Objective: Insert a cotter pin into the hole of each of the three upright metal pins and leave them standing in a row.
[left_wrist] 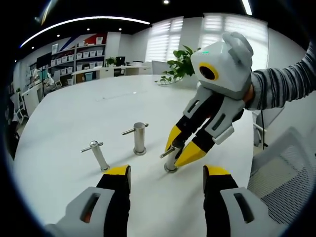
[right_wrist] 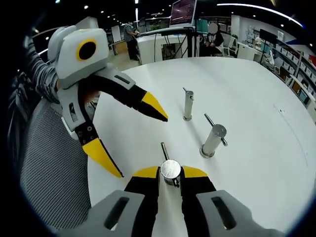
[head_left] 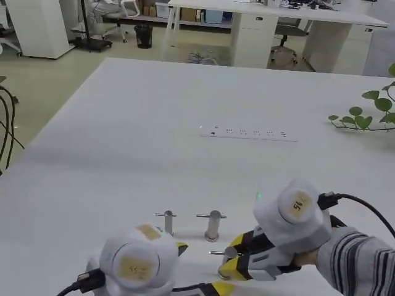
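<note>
Where right gripper (right_wrist: 171,177) clamps, pin (right_wrist: 171,169) stands

shaft of 1 pin (right_wrist: 171,169) hidden between fingers (right_wrist: 146,178) of right gripper (right_wrist: 171,174)

The right gripper (head_left: 231,254) had a rounded white plastic housing (head_left: 290,222), black jaws tipped yellow, and a round yellow numbered label (head_left: 299,205) atop that housing. Behind the housing ran a black cable (head_left: 364,206) above a grey striped knitted sleeve (head_left: 361,262). The left gripper (right_wrist: 143,146) looked alike.

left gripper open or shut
Open. The left gripper shows its yellow-tipped jaws spread wide apart in both gripper views.
</note>
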